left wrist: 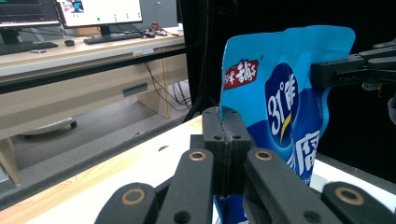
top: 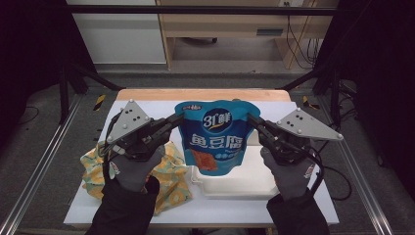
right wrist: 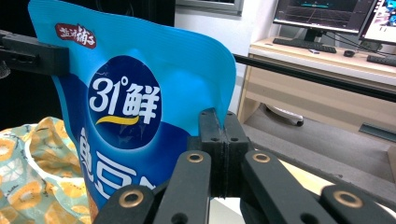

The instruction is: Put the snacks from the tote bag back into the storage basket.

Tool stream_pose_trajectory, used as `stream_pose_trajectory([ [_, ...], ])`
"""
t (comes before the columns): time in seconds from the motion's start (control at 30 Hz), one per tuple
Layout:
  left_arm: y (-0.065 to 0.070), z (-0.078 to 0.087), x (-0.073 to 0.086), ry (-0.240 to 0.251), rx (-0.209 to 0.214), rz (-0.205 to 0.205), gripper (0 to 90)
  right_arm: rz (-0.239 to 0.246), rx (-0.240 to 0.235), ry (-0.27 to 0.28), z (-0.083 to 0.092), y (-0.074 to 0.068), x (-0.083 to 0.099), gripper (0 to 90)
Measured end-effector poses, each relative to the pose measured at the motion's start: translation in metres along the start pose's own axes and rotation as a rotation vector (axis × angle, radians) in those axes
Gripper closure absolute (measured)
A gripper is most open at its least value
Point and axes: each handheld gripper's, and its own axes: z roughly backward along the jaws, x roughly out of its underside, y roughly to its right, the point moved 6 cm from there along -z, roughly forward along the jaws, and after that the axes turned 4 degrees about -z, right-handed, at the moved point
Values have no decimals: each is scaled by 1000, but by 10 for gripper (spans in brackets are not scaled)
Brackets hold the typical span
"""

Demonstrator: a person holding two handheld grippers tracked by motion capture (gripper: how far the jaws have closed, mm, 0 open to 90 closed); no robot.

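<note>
A blue snack pouch (top: 215, 137) with white print hangs upright in the air above the table, held by both side edges. My left gripper (top: 177, 119) is shut on its left edge, and my right gripper (top: 251, 119) is shut on its right edge. In the left gripper view my jaws (left wrist: 225, 122) pinch the pouch (left wrist: 285, 93) at its seam, with the other gripper (left wrist: 336, 71) clamped on the far edge. In the right gripper view my jaws (right wrist: 223, 123) pinch the pouch (right wrist: 135, 93) the same way, and the left gripper (right wrist: 44, 58) grips the far side.
A white tray (top: 244, 181) lies on the white table top (top: 205, 210) under the pouch. A yellow and pale green patterned cloth (top: 171, 181) lies crumpled at the left, below my left hand. Desks with monitors stand beyond the table.
</note>
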Motion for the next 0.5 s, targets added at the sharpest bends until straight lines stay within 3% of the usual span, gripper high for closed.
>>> stream_pose_trajectory([
  [0.5,12,-20,18,-34,38,-5,900,-19,29,-24,7,14,22,900],
])
